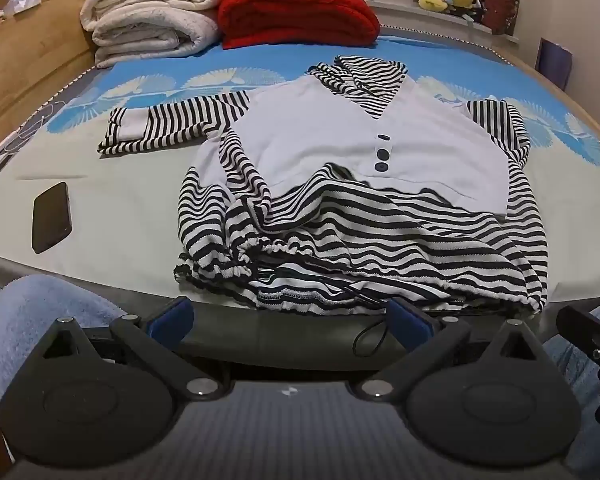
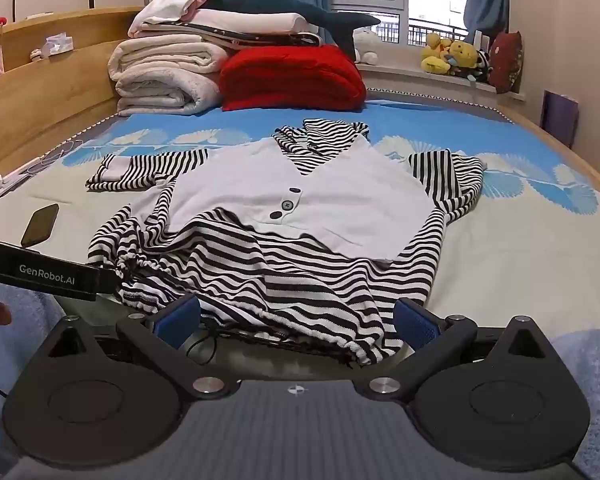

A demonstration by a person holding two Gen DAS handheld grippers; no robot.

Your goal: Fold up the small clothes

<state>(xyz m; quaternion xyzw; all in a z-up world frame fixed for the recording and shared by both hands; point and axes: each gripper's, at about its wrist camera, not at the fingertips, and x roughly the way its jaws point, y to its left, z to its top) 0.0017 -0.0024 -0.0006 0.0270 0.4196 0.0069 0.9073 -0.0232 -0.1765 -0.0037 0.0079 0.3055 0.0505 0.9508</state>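
Note:
A small black-and-white striped top with a pale grey buttoned front panel point(image 1: 340, 136) lies spread face up on the bed, collar away from me, its gathered hem at the near edge. It also shows in the right wrist view point(image 2: 300, 208). Its left sleeve point(image 1: 172, 128) lies stretched out; the right sleeve point(image 1: 504, 128) is bunched at the side. My left gripper point(image 1: 290, 320) is open and empty, just short of the hem. My right gripper point(image 2: 296, 320) is open and empty, fingers either side of the hem's right part. The left gripper's body point(image 2: 56, 276) shows at the left of the right wrist view.
A black phone point(image 1: 51, 217) lies on the sheet left of the top. Folded white blankets point(image 1: 152, 20) and a red blanket point(image 1: 296, 14) are stacked at the head. A wooden headboard point(image 1: 28, 60) runs along the left. Plush toys point(image 2: 456, 58) sit on the windowsill.

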